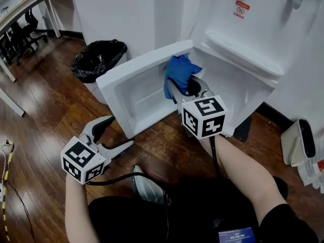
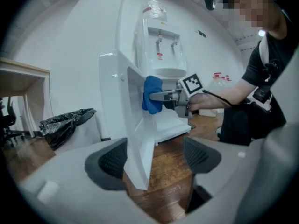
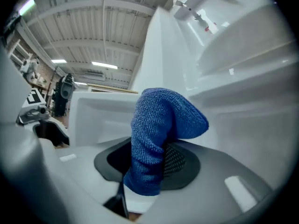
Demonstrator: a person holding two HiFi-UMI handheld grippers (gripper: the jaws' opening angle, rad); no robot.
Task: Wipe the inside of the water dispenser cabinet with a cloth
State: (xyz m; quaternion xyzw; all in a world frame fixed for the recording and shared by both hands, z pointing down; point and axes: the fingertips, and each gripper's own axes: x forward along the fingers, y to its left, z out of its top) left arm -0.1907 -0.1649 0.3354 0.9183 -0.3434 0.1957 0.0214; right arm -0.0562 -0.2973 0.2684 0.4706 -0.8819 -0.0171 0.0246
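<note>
1. Blue terry cloth (image 1: 178, 71) was pinched in the right tool (image 1: 177, 87), against the hinge edge of the white plastic cabinet door (image 1: 126, 72).
2. Just beyond it lay the cabinet interior (image 1: 238, 87), nearest that tool; the left tool (image 1: 120, 132) hung spread and empty.

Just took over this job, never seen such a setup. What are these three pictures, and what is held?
No robot arm: a person holds a two-jaw gripper in each hand. The head view looks down from the person's head; the other two views ride on the grippers and look along their jaws. The right gripper is shut on a blue cloth at the open cabinet door of the water dispenser. The left gripper is open and empty, low over the wooden floor. A black-bagged bin stands beside the dispenser.
</note>
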